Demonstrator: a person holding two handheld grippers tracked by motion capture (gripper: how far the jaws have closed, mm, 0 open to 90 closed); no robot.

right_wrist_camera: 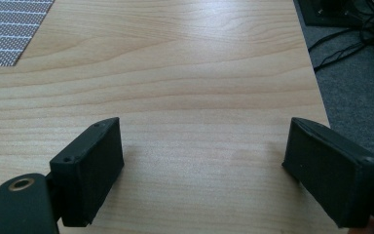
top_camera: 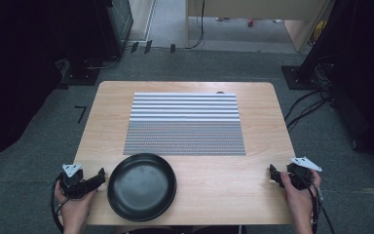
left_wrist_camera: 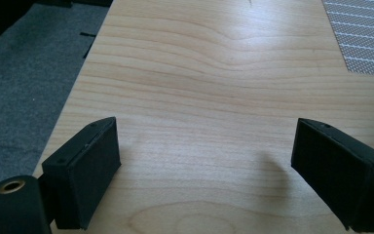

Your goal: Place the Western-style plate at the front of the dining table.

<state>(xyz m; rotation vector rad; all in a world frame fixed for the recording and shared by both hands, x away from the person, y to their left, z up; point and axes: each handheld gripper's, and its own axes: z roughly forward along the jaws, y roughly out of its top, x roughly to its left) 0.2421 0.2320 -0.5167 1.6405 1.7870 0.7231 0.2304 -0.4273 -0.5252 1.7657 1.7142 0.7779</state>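
A black plate (top_camera: 141,186) sits on the near part of the wooden table (top_camera: 209,168), left of centre, just near of a striped grey placemat (top_camera: 185,124) that lies in the table's middle. The left gripper (top_camera: 99,177) rests at the near left corner, just beside the plate's left rim but apart from it; its jaws stand wide, released, with only bare wood between them. The right gripper (top_camera: 272,173) rests at the near right edge, well apart from the plate, its jaws likewise spread and holding nothing.
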